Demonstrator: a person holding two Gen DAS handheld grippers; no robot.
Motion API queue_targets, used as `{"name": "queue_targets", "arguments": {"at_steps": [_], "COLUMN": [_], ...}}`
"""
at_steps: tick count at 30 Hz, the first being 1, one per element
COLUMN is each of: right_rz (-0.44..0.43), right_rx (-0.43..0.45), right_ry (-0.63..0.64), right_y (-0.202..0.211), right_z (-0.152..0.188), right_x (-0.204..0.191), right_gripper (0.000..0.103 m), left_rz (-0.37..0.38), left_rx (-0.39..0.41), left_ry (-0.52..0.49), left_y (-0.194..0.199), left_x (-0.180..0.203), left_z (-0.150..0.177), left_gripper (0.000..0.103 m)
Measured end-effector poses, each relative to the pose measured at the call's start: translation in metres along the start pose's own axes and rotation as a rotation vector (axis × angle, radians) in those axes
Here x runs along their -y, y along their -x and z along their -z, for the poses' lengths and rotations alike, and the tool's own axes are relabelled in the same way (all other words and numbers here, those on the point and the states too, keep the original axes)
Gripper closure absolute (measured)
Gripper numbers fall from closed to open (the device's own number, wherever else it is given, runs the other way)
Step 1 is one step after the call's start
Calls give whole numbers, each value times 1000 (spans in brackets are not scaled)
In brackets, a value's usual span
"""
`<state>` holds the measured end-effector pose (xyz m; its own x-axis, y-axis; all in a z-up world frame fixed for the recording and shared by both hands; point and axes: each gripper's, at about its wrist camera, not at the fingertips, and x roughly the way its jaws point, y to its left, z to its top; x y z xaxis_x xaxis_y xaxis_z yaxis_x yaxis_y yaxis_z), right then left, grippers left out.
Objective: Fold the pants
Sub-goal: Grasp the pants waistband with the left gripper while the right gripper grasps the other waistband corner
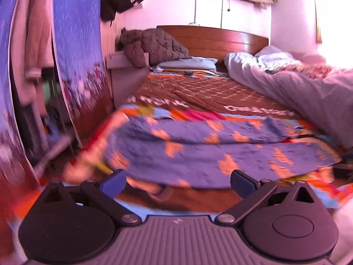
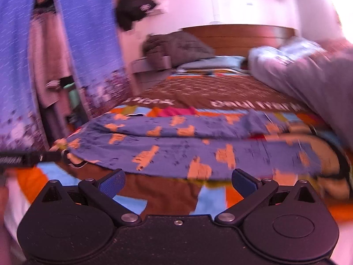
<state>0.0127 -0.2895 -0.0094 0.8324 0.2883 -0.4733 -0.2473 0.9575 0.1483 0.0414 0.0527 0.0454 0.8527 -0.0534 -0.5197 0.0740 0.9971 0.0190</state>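
I see pants (image 1: 220, 152) spread flat across bedspread (image 1: 198, 90), at 12 o'clock just beyond both claws. My left gripper (image 1: 177, 183) spread wide, empty. My right gripper (image 2: 177, 182) likewise wide, gripping nothing. Pants edge near fingertips; contact unclear, frames blurred.

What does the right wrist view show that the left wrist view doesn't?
Only the right wrist view shows a black tool-like object entering at left, near the pants' left end. Only the left wrist view shows two cords hanging on the wall above the headboard. Both share the blue pants with orange shapes lying across the bed, the brown quilted jacket, and open, empty grippers: left gripper, right gripper.
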Motion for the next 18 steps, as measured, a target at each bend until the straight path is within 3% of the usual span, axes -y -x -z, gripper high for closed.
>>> {"name": "queue_targets", "arguments": {"at_steps": [4, 6, 9, 13, 18], "right_rz": [3, -2, -122, -175, -205], "right_rx": [-15, -66, -166, -225, -270], "right_ry": [130, 161, 182, 286, 359], "right_y": [-6, -17, -31, -58, -130], "right_z": [-31, -43, -61, -80, -110], "right_x": [14, 21, 35, 43, 54], "right_gripper": [1, 1, 1, 1, 4], "left_rz": [-40, -51, -80, -82, -67], "left_rx": [-31, -44, -69, -113, -160], "left_ry": [-21, -37, -89, -121, -79], "left_y": [-22, -36, -62, -116, -205], "left_x": [-28, -41, -55, -68, -83], "left_z": [-33, -50, -77, -112, -149], "left_gripper": [0, 0, 0, 0, 0]}}
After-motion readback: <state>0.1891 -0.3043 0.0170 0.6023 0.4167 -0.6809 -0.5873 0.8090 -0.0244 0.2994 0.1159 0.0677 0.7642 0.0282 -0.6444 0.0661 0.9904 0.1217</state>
